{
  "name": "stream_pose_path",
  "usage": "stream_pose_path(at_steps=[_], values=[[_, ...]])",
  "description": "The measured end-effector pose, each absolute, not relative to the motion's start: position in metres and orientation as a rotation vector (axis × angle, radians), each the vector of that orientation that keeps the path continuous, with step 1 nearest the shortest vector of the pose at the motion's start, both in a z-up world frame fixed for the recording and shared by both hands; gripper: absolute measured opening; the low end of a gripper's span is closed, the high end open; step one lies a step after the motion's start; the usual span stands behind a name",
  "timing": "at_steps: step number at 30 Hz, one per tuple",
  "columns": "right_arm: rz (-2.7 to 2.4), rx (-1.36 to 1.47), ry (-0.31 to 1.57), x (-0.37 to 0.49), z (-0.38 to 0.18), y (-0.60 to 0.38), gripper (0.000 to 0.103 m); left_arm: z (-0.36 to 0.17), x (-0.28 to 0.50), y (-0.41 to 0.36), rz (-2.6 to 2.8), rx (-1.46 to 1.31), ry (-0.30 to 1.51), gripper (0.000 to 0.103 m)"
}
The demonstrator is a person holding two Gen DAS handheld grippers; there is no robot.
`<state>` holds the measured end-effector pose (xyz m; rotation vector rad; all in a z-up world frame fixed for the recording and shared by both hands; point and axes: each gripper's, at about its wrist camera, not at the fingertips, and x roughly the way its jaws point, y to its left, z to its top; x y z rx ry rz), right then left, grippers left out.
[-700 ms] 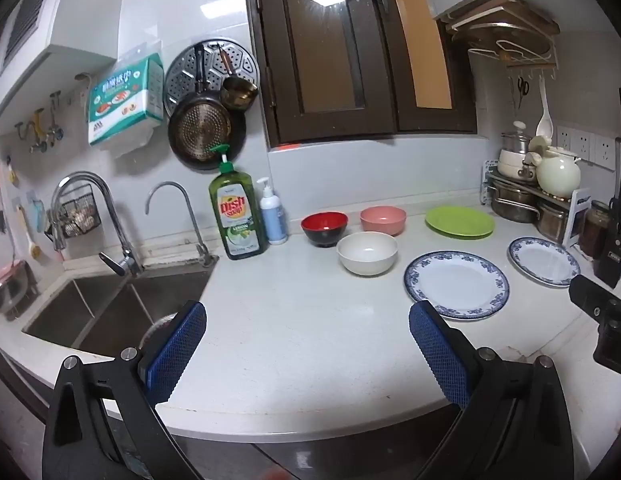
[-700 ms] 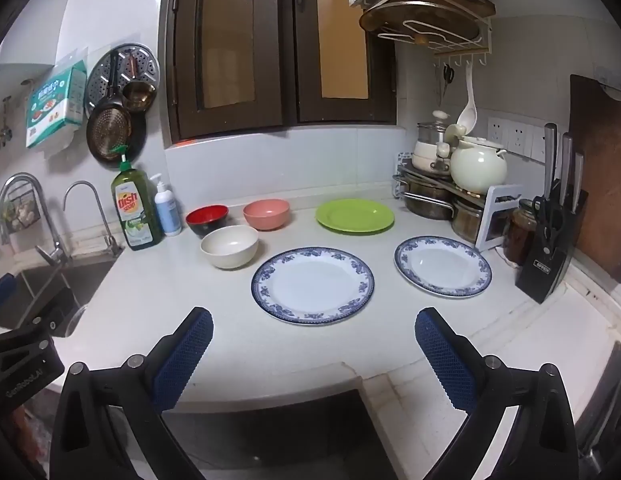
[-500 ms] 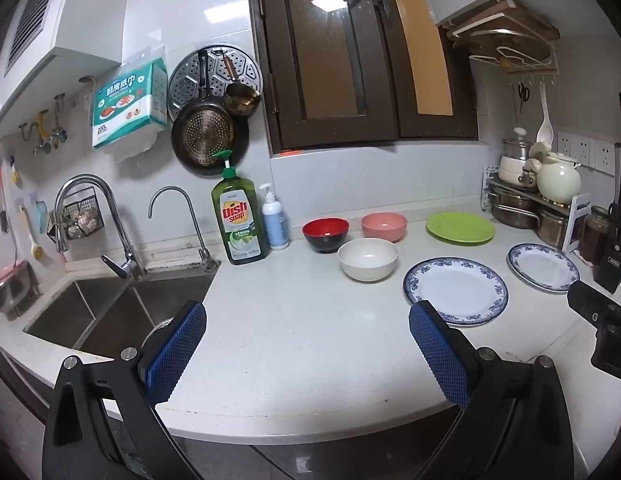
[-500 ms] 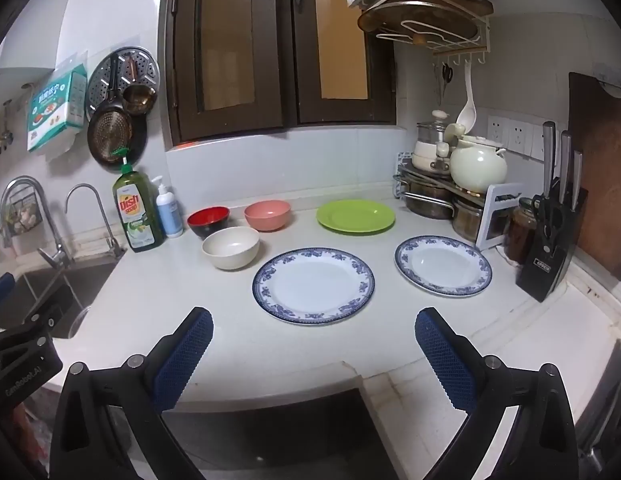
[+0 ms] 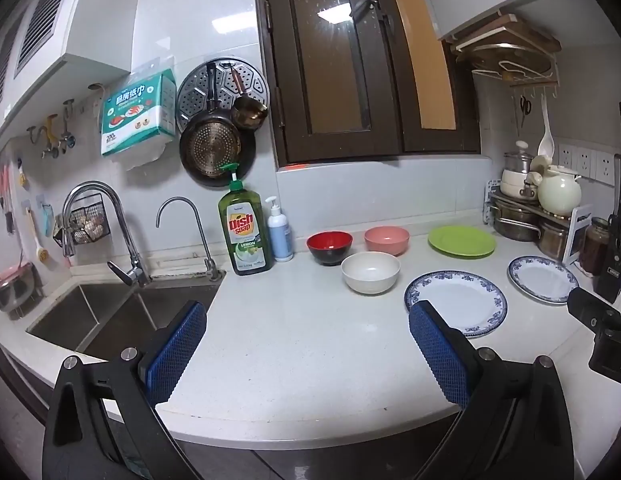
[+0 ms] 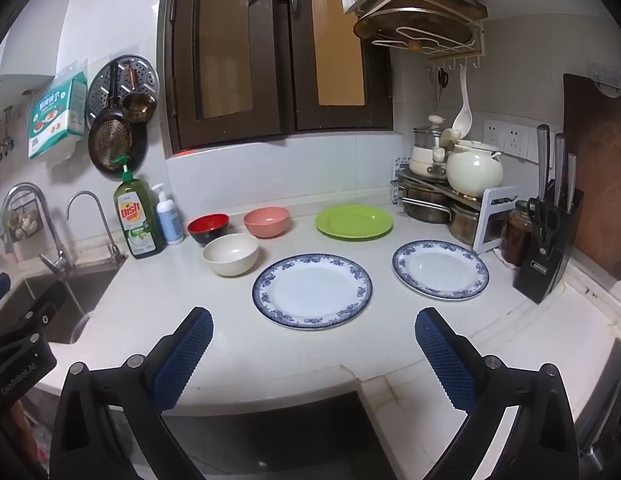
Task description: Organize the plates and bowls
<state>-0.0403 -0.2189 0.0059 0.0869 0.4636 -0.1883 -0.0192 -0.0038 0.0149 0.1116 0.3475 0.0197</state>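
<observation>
In the right wrist view the right gripper sits low in the frame above the front edge of the white counter, its blue-padded fingers spread wide with nothing between them. Just beyond the gap, at the centre of the frame, lies the large blue-rimmed plate; a smaller blue-rimmed plate lies to its right, apart from it. Behind them, at centre right, is the green plate. Left of centre three bowls cluster without stacking: the white bowl nearest, the red bowl and the pink bowl behind it. A dish soap bottle and a small pump bottle stand at left by the sink. A knife block stands at far right, with a pot rack in the corner behind the smaller plate.

In the left wrist view the left gripper is likewise wide open and empty, low in the frame over bare counter. Its right finger overlaps the near left rim of the large plate in the picture. Part of the other tool shows at the right edge.
</observation>
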Motion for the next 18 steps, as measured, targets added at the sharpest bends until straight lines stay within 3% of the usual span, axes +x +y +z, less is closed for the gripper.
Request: stream_pose_path(at_steps=[18], values=[[-0.183, 0.097, 0.46, -0.0439, 0.013, -0.2201, 0.102, 0.0213, -0.0224, -0.0053, 0.0, 0.105, 0.321, 0.103]])
